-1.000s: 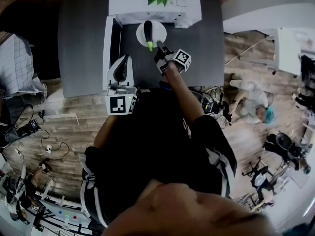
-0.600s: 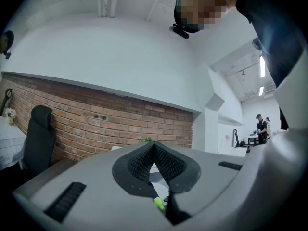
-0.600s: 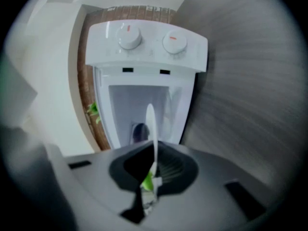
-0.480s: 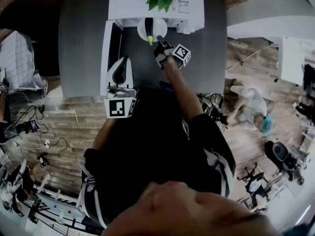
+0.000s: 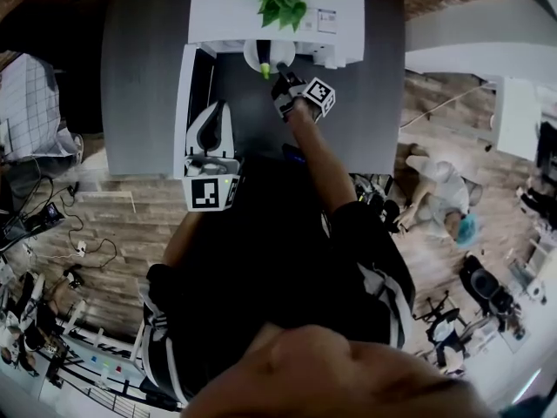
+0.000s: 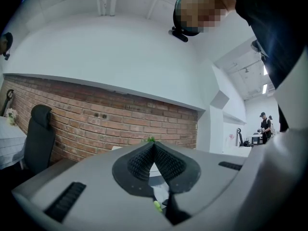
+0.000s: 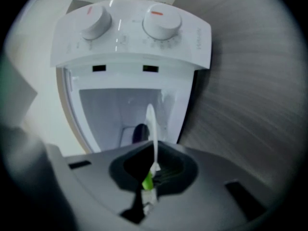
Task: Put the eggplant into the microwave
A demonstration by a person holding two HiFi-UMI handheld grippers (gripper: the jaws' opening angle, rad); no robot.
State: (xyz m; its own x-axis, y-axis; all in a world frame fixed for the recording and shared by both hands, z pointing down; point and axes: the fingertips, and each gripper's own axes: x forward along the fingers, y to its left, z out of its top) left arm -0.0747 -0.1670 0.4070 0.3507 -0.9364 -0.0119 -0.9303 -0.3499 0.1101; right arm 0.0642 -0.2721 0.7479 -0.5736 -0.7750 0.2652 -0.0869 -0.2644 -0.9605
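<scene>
The eggplant (image 7: 140, 131) lies on a white plate (image 7: 153, 129) partway through the mouth of the microwave (image 7: 130, 37), stem end outermost, and your right gripper (image 7: 153, 160) is clamped narrow on the plate's near rim. Your left gripper (image 6: 154, 146), jaws together on nothing, hangs beside the open door (image 5: 184, 94) at the microwave's left. By my judgement, pushing the plate fully in and letting go remain.

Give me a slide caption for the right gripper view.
Right gripper clamps a white plate carrying the eggplant at the open microwave.
</scene>
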